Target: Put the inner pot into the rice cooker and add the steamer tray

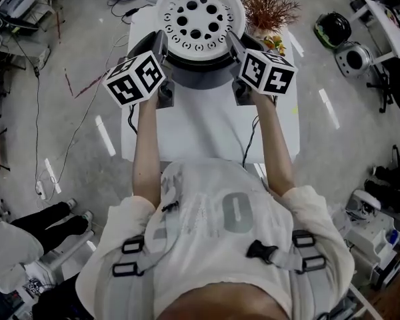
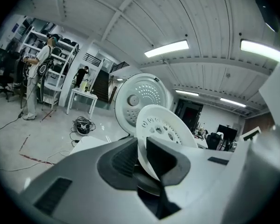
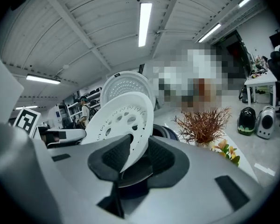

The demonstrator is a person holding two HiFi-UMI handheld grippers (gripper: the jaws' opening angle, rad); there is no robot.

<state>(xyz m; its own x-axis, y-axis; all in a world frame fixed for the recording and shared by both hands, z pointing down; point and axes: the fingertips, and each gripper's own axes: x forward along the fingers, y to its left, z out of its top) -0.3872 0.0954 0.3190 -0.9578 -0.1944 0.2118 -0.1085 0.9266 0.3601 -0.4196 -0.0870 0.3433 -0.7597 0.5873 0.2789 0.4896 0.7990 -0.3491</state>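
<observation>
**Steamer tray gripped on both sides, over the cooker**

Left gripper (image 2: 142, 154): jaws nearly together, pinched on the left rim of the steamer tray (image 1: 199, 15). In the left gripper view the rim sits tight between both pads.

Tray: white, perforated with round holes, roughly level in the head view. It is over the dark rice cooker (image 1: 200, 72) and covers its opening from above. Can't tell whether the tray touches the cooker.

Cooker: stands at the far end of the white table (image 1: 207, 129), between the two grippers. Its lid (image 2: 141, 96) stands open on the far side, behind the tray.

Right gripper (image 3: 136, 155): jaws set wider than the left's, clamped on the tray's right rim. In the right gripper view the rim runs slantwise across the gap and meets both pads.

Right of the cooker, at the table's far right corner: a dried reddish plant (image 3: 203, 124), with a few small flowers (image 3: 226, 150) just near of it.
</observation>
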